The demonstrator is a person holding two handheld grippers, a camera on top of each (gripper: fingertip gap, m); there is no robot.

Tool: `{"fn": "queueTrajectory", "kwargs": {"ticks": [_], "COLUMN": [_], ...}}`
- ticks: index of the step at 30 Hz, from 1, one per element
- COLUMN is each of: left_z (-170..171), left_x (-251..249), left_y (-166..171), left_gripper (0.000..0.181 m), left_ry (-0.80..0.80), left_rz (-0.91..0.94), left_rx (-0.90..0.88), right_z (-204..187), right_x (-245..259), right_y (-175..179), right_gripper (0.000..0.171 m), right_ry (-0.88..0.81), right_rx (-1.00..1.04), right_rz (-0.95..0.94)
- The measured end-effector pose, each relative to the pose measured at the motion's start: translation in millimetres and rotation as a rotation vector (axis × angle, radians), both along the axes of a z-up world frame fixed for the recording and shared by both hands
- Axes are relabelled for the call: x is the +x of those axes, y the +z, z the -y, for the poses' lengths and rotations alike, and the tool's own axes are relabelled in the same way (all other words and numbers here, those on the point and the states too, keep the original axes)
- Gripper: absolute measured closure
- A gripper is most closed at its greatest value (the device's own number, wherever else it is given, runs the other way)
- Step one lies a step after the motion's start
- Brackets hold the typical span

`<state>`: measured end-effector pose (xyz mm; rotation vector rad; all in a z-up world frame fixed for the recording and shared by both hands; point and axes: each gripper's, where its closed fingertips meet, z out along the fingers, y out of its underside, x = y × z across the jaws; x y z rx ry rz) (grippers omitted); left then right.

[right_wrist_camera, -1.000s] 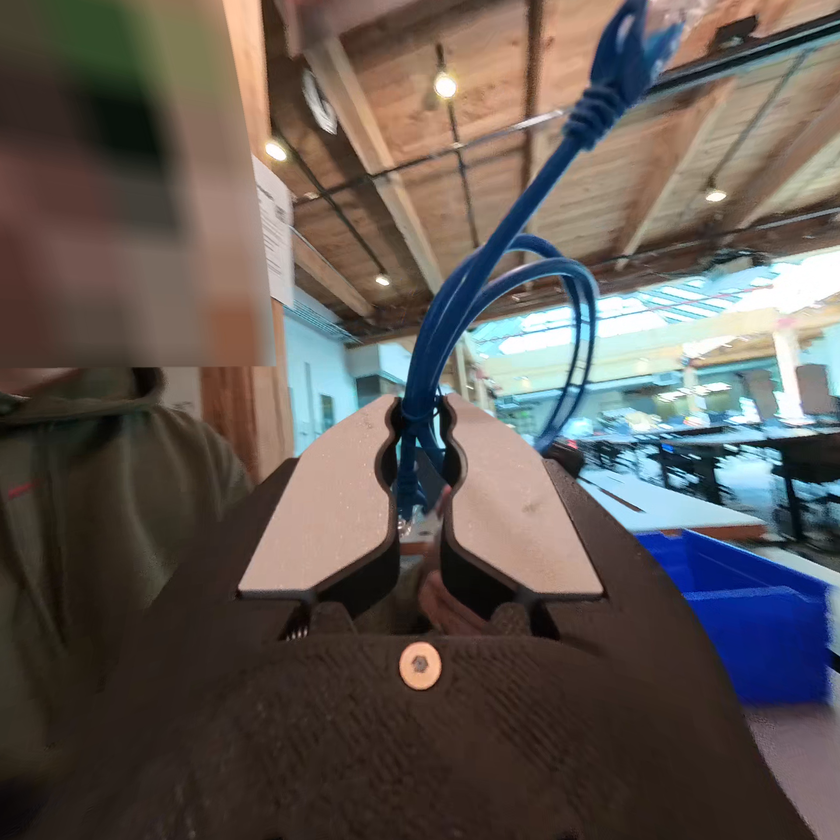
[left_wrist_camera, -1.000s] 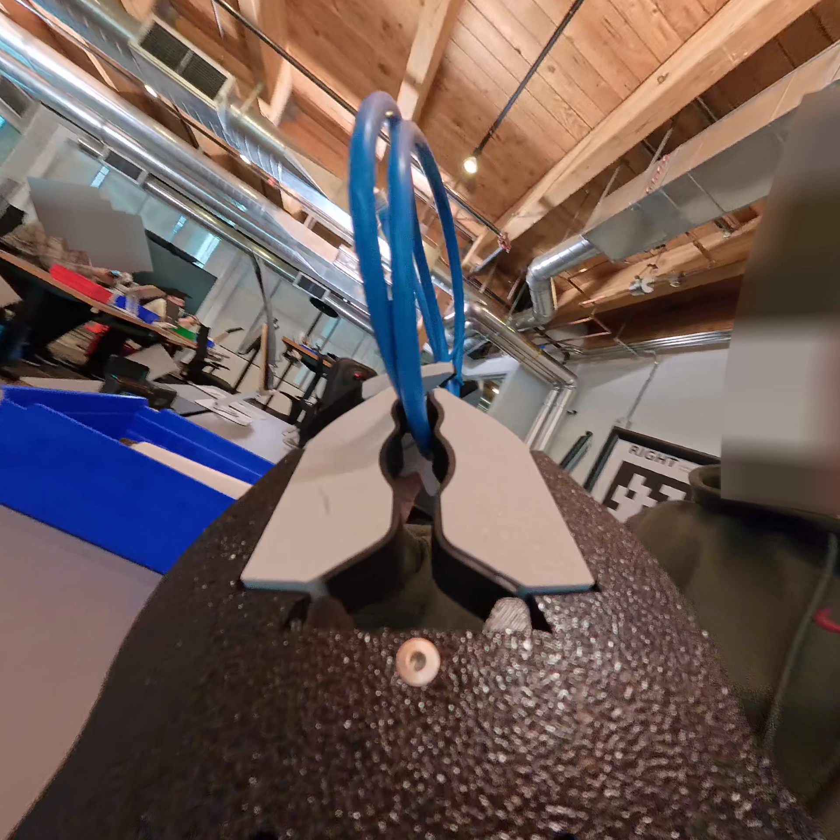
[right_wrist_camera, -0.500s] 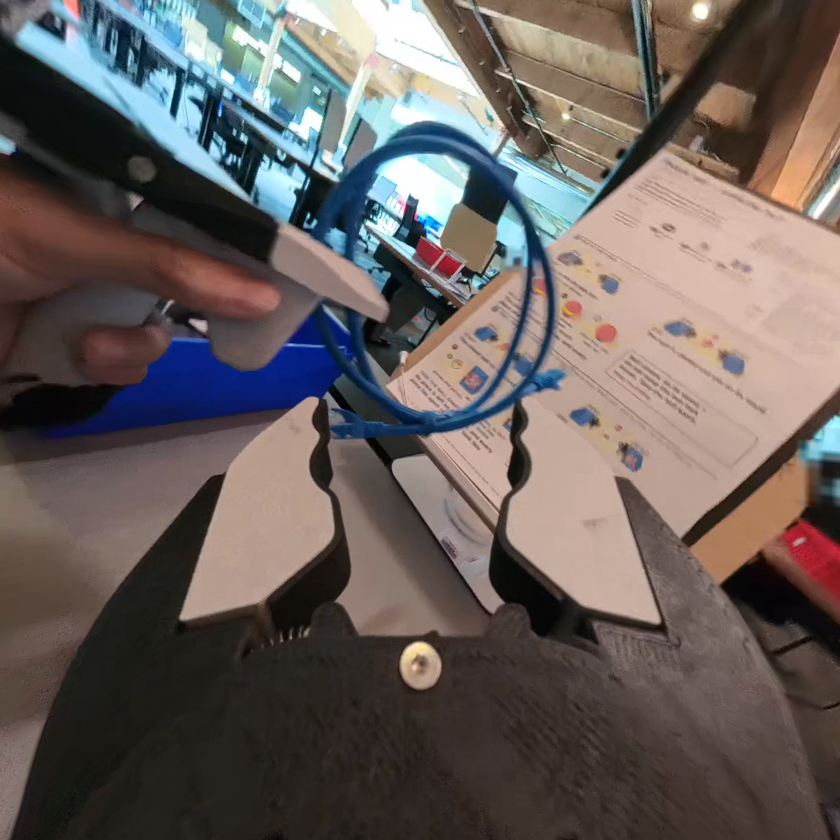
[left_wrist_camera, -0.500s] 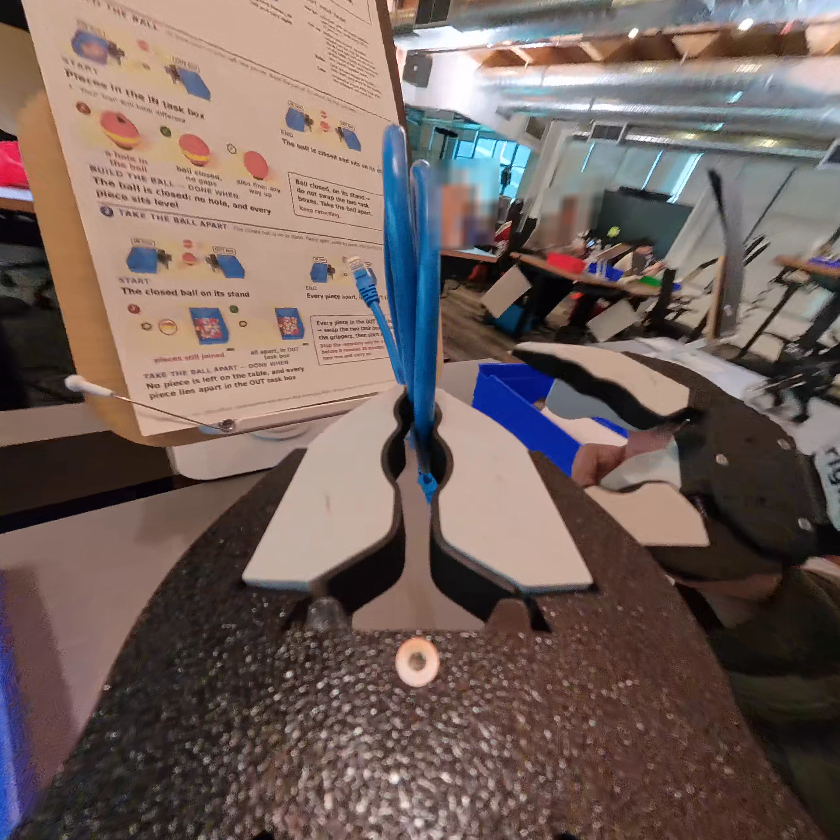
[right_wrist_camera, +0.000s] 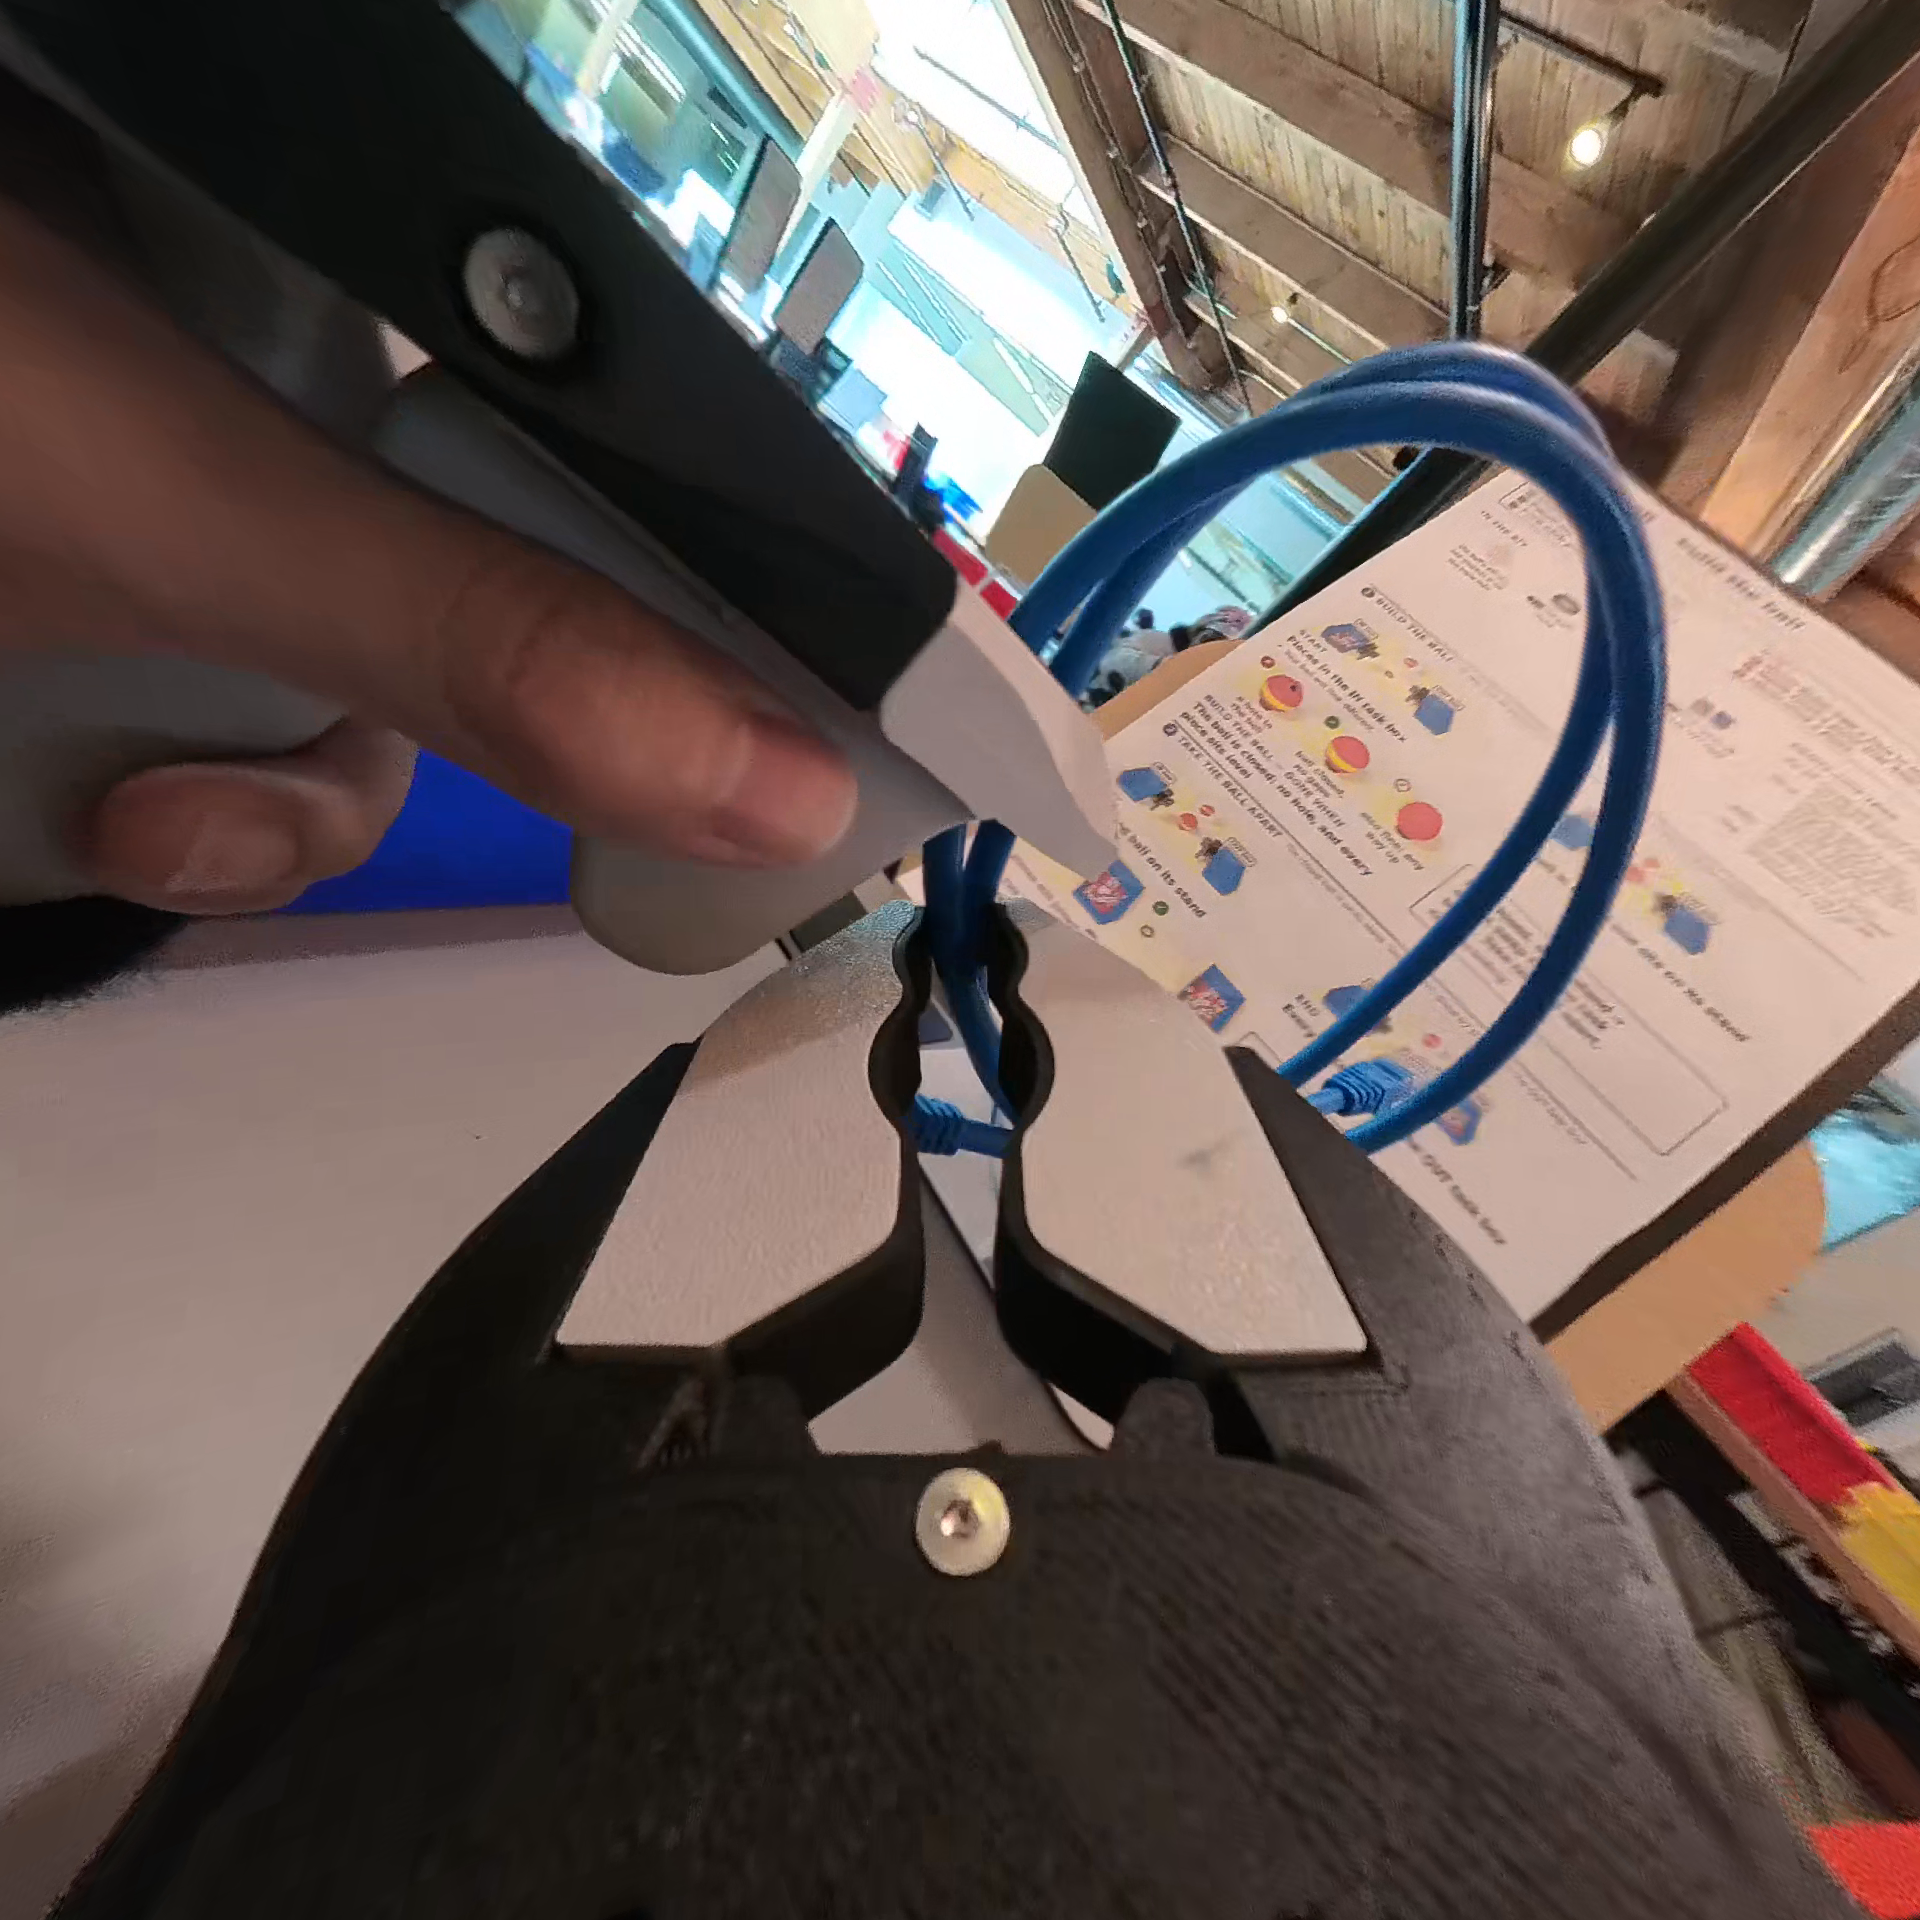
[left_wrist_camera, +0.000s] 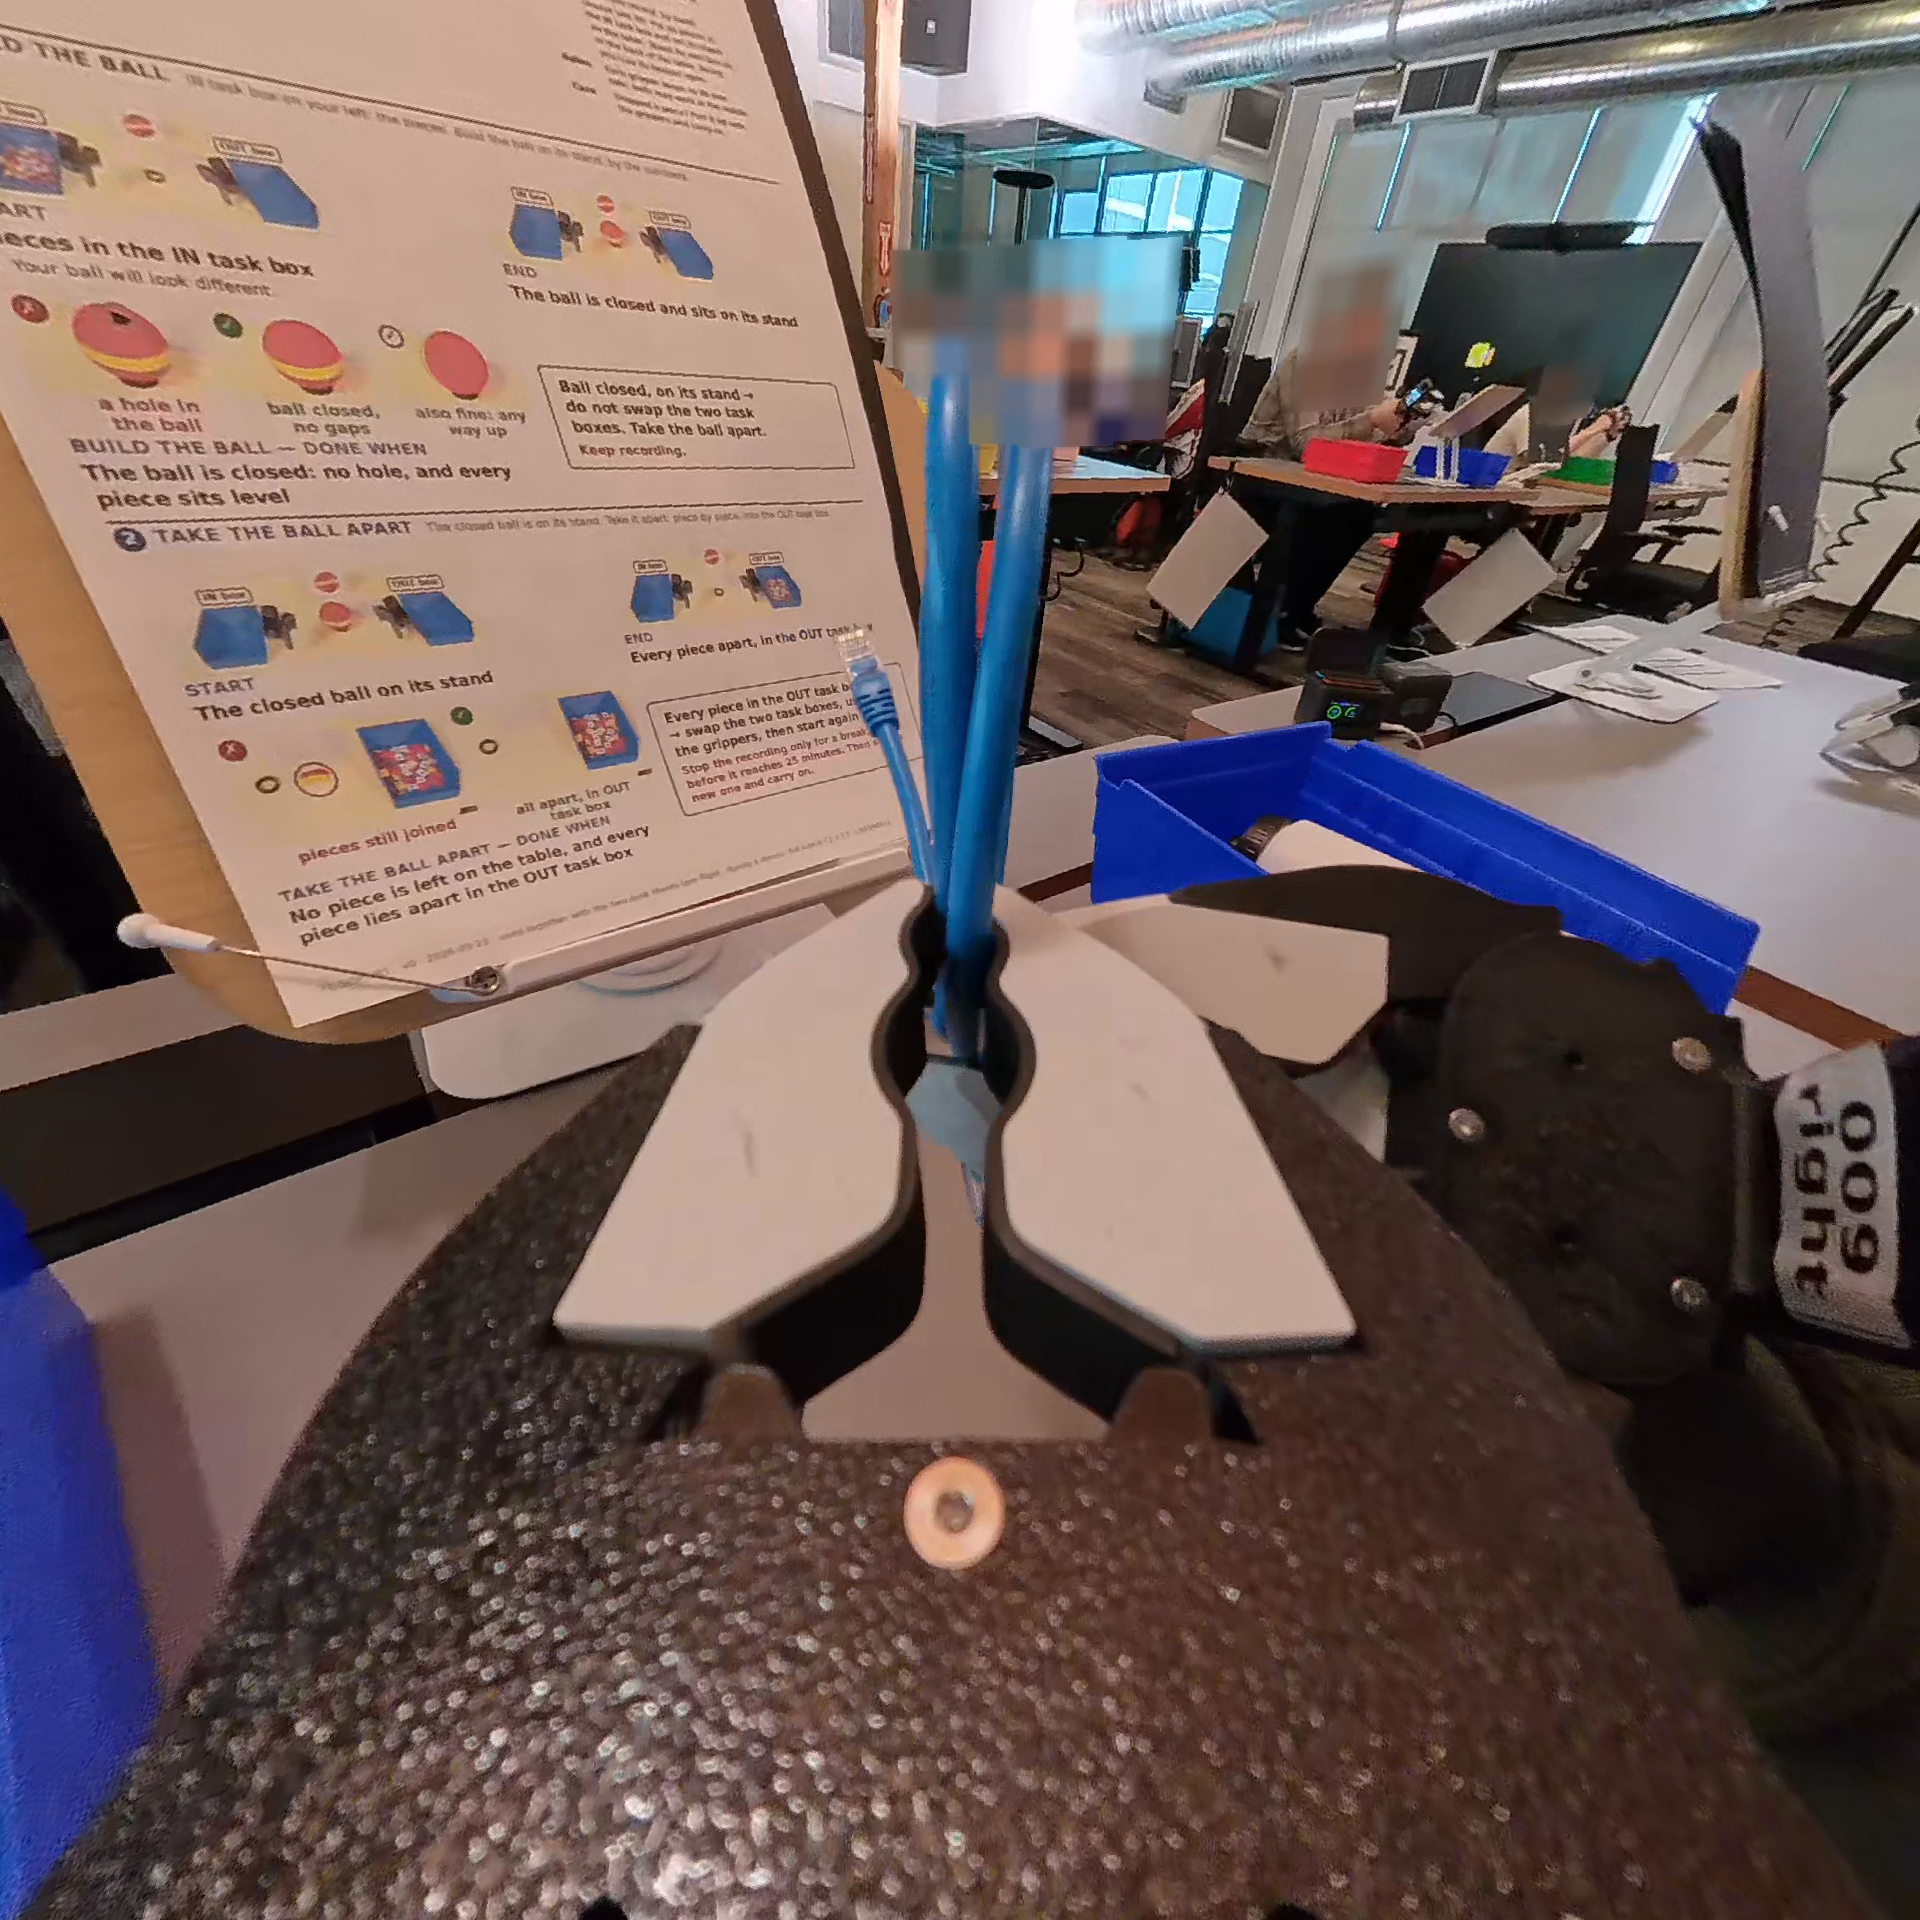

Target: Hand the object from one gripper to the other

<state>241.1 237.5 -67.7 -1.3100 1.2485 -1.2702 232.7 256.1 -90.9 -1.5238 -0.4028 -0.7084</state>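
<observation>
blue cable | left claw clamped on it | right claw clamped on it too

The work surface is a light grey table with a dark edge. A blue plastic bin rests on it at the right and holds a white object, partly hidden. A white base sits on the table and carries a wooden board with a printed instruction sheet. A second blue bin stands at the left edge.
</observation>
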Motion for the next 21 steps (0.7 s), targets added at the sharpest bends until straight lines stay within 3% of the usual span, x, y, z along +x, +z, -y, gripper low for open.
{"fn": "queueTrajectory", "kwargs": {"ticks": [5, 10, 15, 18, 21], "left_z": [1.9, 14.1, 22.0, 24.2, 17.7], "left_x": [0.9, -5.5, -22.9, -24.7, -16.7], "left_y": [-0.3, 17.0, 45.0, 33.7, 19.3], "left_gripper": [0.173, 0.154, 0.137, 0.133, 0.131], "left_ry": [-0.012, -0.115, -0.266, -0.334, -0.263], "left_rz": [0.002, 0.087, 0.229, 0.208, 0.167], "left_rx": [-0.005, -0.015, 0.067, 0.244, 0.427], "right_z": [-0.9, 10.6, 51.3, 77.0, 88.4], "right_x": [-5.0, -9.2, 10.5, 19.9, 24.1], "right_y": [-4.0, 11.2, 65.2, 90.2, 101.0], "right_gripper": [0.164, 0.165, 0.165, 0.165, 0.165], "right_ry": [0.101, 0.261, 0.518, 0.749, 0.906], "right_rx": [-0.004, 0.075, 0.406, 0.557, 0.644], "right_rz": [-0.108, -0.279, -0.739, -1.028, -1.202]}}
